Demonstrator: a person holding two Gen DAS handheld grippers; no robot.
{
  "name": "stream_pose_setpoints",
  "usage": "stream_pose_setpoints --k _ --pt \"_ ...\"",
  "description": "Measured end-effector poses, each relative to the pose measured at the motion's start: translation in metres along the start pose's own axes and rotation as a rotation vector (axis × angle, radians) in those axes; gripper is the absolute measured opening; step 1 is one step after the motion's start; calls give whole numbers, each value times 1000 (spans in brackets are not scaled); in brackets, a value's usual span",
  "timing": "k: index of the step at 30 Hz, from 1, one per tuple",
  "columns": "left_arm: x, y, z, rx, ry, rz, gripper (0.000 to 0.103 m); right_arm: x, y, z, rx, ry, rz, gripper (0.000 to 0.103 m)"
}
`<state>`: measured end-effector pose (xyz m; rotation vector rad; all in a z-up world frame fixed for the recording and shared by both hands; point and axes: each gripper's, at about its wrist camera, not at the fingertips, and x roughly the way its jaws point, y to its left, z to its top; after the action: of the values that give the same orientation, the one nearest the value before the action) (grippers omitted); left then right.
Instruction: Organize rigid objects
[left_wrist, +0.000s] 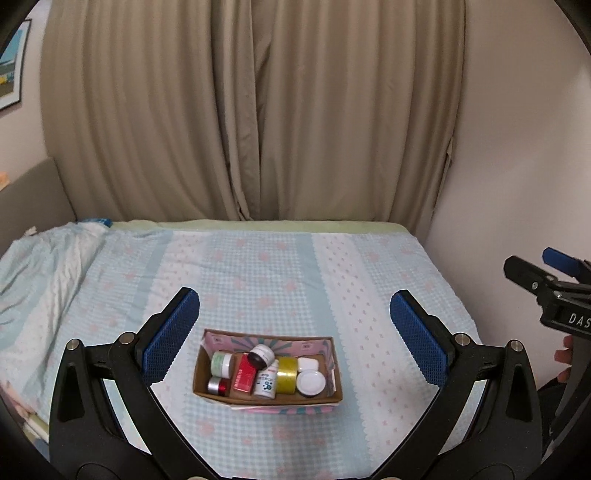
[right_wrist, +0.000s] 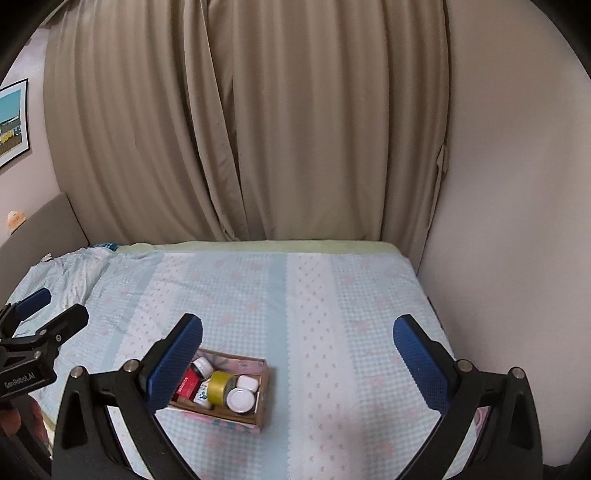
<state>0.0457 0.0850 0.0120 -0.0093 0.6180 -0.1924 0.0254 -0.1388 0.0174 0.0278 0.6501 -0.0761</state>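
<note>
A shallow cardboard box (left_wrist: 334, 397) sits on the bed and also shows in the right wrist view (right_wrist: 263, 398). It holds several small items: a yellow tape roll (left_wrist: 287, 374), a red box (left_wrist: 244, 376), a white bottle (left_wrist: 266, 384), a white lid (left_wrist: 311, 383), a green jar (left_wrist: 222, 363) and a black-lidded jar (left_wrist: 260, 355). My left gripper (left_wrist: 295, 332) is open and empty, raised above and behind the box. My right gripper (right_wrist: 297, 354) is open and empty, to the right of the box. Its left finger hides the box's left end.
The bed (left_wrist: 280, 258) has a light blue patterned sheet. Beige curtains (left_wrist: 255, 110) hang behind it. A white wall (right_wrist: 517, 221) borders the right side. A headboard (right_wrist: 40, 229) and rumpled bedding (left_wrist: 55, 258) are at the left.
</note>
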Motion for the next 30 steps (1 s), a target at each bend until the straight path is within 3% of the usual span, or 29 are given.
stream_pose_setpoints --k 30 --pt "-4 -18 -3 19 -22 37 103 -1 -12 5 16 -27 3 103"
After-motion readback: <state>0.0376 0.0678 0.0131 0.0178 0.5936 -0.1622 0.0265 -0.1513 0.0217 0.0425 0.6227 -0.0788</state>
